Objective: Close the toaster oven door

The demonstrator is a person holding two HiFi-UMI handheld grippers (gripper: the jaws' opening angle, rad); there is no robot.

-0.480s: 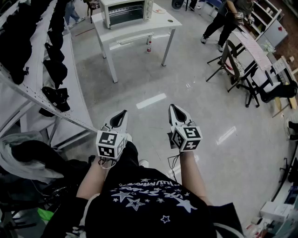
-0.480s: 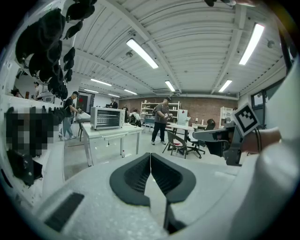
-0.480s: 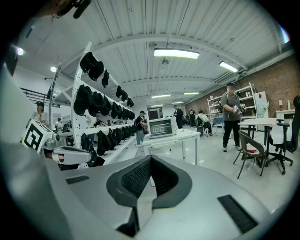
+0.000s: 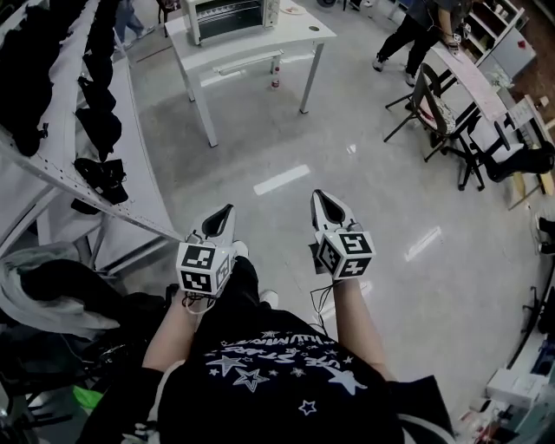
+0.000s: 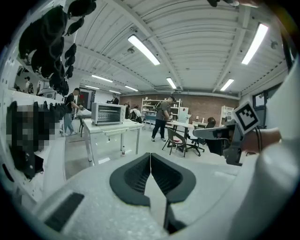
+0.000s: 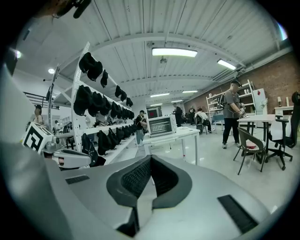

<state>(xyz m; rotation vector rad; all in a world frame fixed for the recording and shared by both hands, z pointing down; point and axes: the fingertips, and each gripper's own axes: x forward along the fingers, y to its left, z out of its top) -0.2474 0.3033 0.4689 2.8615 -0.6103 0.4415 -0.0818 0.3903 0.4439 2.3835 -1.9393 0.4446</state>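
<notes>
The white toaster oven (image 4: 230,16) stands on a white table (image 4: 251,48) at the far top of the head view, well away from both grippers. Its glass front looks upright in the left gripper view (image 5: 108,113) and the right gripper view (image 6: 161,125). My left gripper (image 4: 230,208) and right gripper (image 4: 316,195) are held side by side over the shiny floor, pointing toward the table. Both are shut with nothing between the jaws (image 5: 150,154) (image 6: 150,158).
A long white rack (image 4: 87,130) hung with black bags runs along the left. A small bottle (image 4: 275,83) stands on the floor under the table. Chairs (image 4: 442,121), a long desk and a person (image 4: 416,35) are at the right.
In the head view the table and oven have slid up toward the top edge. The two grippers stay about where they were, both shut.
</notes>
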